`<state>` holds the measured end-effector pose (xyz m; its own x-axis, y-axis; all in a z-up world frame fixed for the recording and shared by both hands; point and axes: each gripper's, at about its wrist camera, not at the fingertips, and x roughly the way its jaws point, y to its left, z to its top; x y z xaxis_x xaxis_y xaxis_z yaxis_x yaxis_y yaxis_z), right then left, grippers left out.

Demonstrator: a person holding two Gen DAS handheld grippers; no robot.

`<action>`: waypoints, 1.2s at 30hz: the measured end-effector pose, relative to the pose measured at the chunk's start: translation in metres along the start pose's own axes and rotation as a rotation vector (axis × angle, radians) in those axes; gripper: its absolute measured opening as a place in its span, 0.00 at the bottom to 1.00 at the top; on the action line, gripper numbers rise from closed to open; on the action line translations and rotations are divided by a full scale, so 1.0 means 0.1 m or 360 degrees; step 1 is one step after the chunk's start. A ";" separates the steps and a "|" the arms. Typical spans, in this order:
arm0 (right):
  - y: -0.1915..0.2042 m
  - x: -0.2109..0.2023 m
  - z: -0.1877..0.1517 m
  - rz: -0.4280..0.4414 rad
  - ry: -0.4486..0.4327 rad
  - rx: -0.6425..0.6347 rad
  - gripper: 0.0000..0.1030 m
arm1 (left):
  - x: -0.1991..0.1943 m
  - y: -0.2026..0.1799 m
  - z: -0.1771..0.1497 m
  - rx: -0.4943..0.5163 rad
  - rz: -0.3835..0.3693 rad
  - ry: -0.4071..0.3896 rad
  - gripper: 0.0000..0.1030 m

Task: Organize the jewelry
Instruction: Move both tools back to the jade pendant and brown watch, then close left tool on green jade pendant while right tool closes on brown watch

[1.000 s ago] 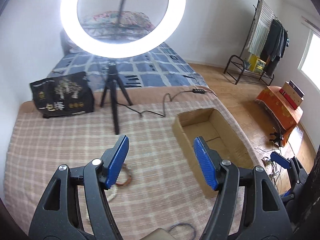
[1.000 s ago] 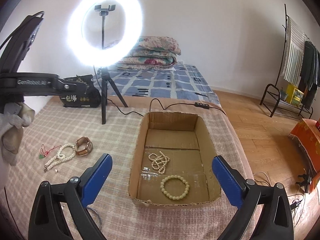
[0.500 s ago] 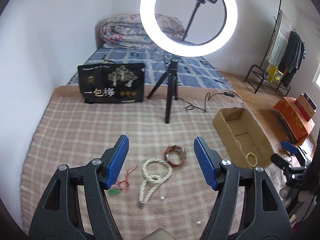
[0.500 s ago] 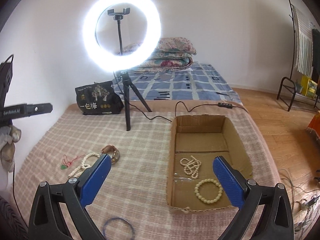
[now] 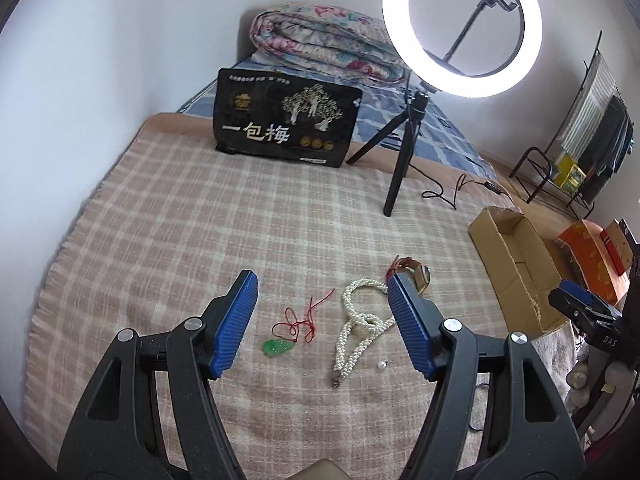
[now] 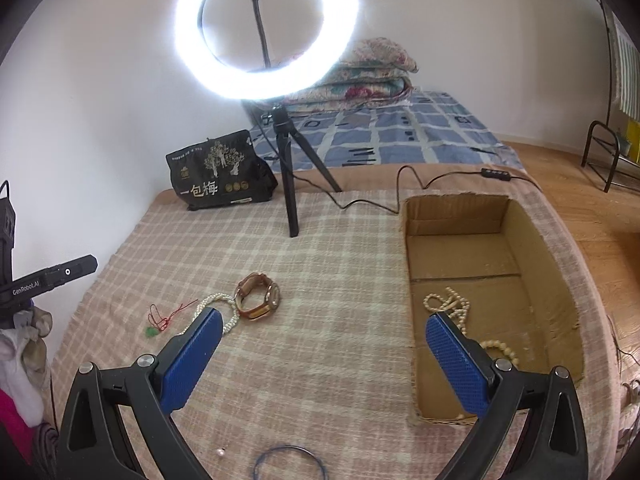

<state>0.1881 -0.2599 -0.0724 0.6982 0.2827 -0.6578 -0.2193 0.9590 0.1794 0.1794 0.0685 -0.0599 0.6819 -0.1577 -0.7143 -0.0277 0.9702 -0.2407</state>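
On the checked blanket (image 5: pixel 200 240) lie a green pendant on a red cord (image 5: pixel 274 347), a white pearl necklace (image 5: pixel 356 332), a loose pearl (image 5: pixel 381 365) and a brown-strapped watch (image 5: pixel 418 274). My left gripper (image 5: pixel 322 320) hangs open above the pendant and necklace, nothing between its blue pads. My right gripper (image 6: pixel 320 356) is open over bare blanket, between the watch (image 6: pixel 258 296) and the cardboard box (image 6: pixel 456 204). Inside the box lie a bead necklace (image 6: pixel 446 302) and a bead bracelet (image 6: pixel 500 348). A thin blue ring (image 6: pixel 288 460) lies near the front edge.
A lit ring light on a black tripod (image 6: pixel 288 184) stands mid-blanket, its cable (image 6: pixel 384 192) running behind the box. A black printed bag (image 5: pixel 286 128) leans at the back. Folded quilts (image 5: pixel 320 40) lie on the bed behind. A clothes rack (image 5: pixel 576 148) stands at the right.
The left gripper swung left from beside the box and lowered over the pendant and pearl necklace. The right gripper shifted left, so the box now sits to its right. Both stayed open.
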 end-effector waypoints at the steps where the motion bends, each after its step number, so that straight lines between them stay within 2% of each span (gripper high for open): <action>1: 0.03 0.04 0.01 0.0008 0.0012 -0.0002 1.00 | 0.02 0.03 -0.03 -0.0009 0.0006 0.0008 0.67; 7: 0.19 0.27 0.04 0.0055 0.0067 0.0000 0.96 | 0.21 0.19 -0.12 -0.0087 -0.0001 0.0091 0.67; 14: 0.36 0.63 0.04 0.0101 0.0148 0.0012 0.86 | 0.45 0.41 -0.20 -0.0215 -0.0065 0.0222 0.67; 19: 0.42 0.89 0.02 0.0113 0.0217 0.0016 0.80 | 0.62 0.48 -0.27 -0.0260 -0.0058 0.0300 0.67; 21: 0.40 0.97 0.02 0.0110 0.0231 0.0026 0.79 | 0.68 0.47 -0.32 -0.0236 -0.0029 0.0329 0.67; 23: 0.36 1.07 0.01 0.0102 0.0246 0.0052 0.77 | 0.74 0.44 -0.37 -0.0189 -0.0012 0.0361 0.59; 24: 0.33 1.10 0.01 0.0102 0.0252 0.0064 0.74 | 0.78 0.42 -0.39 -0.0159 -0.0003 0.0383 0.58; 29: 0.13 1.30 -0.05 0.0140 0.0302 0.0200 0.68 | 0.87 0.37 -0.49 -0.0017 0.0068 0.0420 0.57; 36: 0.09 1.48 -0.02 0.0199 0.0314 0.0245 0.64 | 0.97 0.24 -0.60 0.0217 0.0087 0.0471 0.57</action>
<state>0.2884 -0.2098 -0.1695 0.5226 0.4041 -0.7507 -0.1786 0.9129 0.3671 0.2010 0.0657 -0.1742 0.4396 -0.1319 -0.8885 0.0532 0.9912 -0.1209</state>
